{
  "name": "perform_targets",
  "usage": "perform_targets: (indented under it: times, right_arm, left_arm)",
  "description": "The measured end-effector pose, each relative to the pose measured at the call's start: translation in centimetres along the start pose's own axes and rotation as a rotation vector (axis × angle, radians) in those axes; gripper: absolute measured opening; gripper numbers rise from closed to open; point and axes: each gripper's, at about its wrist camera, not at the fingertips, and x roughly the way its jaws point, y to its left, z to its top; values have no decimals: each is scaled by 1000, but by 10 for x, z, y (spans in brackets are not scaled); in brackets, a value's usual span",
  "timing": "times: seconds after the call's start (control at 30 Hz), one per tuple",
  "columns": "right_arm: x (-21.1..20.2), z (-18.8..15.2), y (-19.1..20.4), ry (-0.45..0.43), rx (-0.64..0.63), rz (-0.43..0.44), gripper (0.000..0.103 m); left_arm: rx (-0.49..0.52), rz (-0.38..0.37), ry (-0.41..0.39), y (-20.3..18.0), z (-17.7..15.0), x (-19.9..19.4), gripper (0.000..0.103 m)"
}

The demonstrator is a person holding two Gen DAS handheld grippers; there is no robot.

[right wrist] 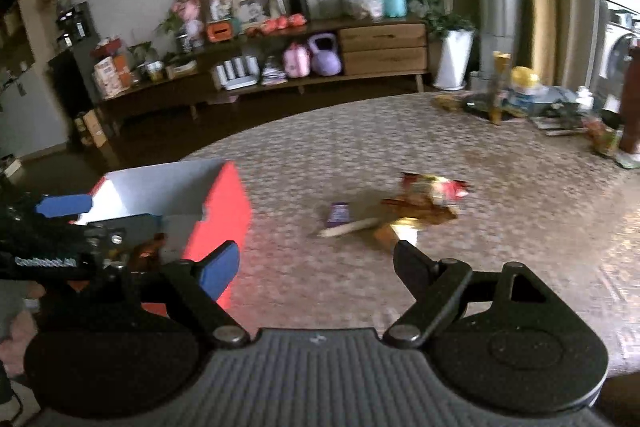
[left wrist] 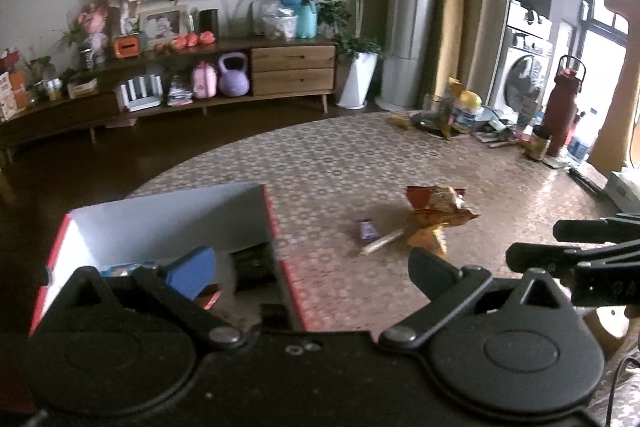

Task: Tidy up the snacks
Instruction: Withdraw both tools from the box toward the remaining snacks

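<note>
Left hand-held gripper (left wrist: 308,269): released, over red box (left wrist: 276,223) | right hand-held gripper (right wrist: 316,259): released, empty | box: on desk (left wrist: 360,155), wrappers inside | beyond: purple packet (left wrist: 366,229), pale stick (left wrist: 382,241), crumpled snack bags (left wrist: 438,205) | far: maroon bottle (left wrist: 564,105).

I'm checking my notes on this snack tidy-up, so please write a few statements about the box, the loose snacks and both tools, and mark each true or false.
1. The red box stands open with packets already inside. True.
2. The left tool grips the purple packet. False: it is open and holds nothing; the purple packet lies on the table.
3. The red and yellow snack bag lies on the table, outside the box. True.
4. The right tool is shut. False: its jaws stand wide apart.
5. A pale stick-shaped snack lies beside the purple packet. True.
</note>
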Motion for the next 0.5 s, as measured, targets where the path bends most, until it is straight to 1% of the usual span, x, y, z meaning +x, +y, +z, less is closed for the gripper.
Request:
perform_targets:
  times: [0.27, 0.5]
  right_arm:
    - [6, -9, -52, -1, 30, -54, 84]
    - [25, 1, -94, -9, 68, -104, 84]
  left_arm:
    - [15, -25, 25, -35, 12, 31, 103]
    - [11, -54, 54, -63, 16, 69, 103]
